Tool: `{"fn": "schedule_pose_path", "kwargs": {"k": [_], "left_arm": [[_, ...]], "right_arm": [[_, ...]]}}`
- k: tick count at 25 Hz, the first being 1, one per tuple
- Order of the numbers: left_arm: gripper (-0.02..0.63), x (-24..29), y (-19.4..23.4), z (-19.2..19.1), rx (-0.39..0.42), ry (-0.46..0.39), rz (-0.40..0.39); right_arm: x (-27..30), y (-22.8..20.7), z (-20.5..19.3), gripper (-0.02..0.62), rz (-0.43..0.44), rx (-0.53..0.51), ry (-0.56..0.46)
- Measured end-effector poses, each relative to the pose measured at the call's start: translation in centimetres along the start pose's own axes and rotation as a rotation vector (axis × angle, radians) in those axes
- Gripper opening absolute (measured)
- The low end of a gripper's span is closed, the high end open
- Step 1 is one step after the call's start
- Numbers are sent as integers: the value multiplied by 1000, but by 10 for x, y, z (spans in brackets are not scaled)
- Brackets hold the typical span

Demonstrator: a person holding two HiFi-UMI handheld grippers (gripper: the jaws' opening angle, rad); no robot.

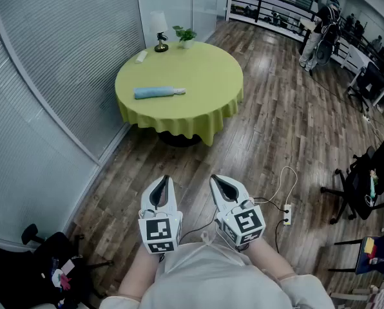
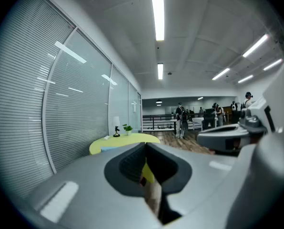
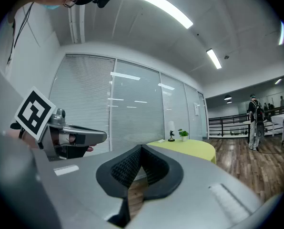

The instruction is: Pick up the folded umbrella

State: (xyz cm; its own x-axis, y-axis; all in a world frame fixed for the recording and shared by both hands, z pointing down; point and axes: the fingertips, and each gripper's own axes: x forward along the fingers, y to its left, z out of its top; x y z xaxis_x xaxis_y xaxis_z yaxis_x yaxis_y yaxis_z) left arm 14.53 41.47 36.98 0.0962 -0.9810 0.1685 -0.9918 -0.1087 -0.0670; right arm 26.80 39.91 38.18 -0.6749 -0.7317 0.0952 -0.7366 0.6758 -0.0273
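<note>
Along my right gripper (image 3: 141, 148) the two black ribbed pads meet at their tips, with nothing held between them; only a strip of wooden floor (image 3: 256, 163) shows through the gap lower down. To the left, my left gripper (image 3: 102, 137) is level beside it, its marker cube (image 3: 34, 113) turned toward the camera. Ahead stands a round table (image 3: 194, 149) under a yellow-green cloth, with a small lamp (image 3: 171, 130) and a potted plant (image 3: 183, 134) close together on its far side. White blinds (image 3: 127, 109) line the wall behind it. Far right, a person (image 3: 254, 123) stands near a dark railing (image 3: 228, 126).
</note>
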Motion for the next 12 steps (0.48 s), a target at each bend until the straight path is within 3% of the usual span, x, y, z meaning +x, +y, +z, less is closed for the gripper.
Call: {"fn": "schedule_pose_path", "kwargs": {"k": [12], "left_arm": [[6,7,-10,-5,-1,23,-12]], "right_arm": [[-1,-6,-9,-2,7,32,30]]}}
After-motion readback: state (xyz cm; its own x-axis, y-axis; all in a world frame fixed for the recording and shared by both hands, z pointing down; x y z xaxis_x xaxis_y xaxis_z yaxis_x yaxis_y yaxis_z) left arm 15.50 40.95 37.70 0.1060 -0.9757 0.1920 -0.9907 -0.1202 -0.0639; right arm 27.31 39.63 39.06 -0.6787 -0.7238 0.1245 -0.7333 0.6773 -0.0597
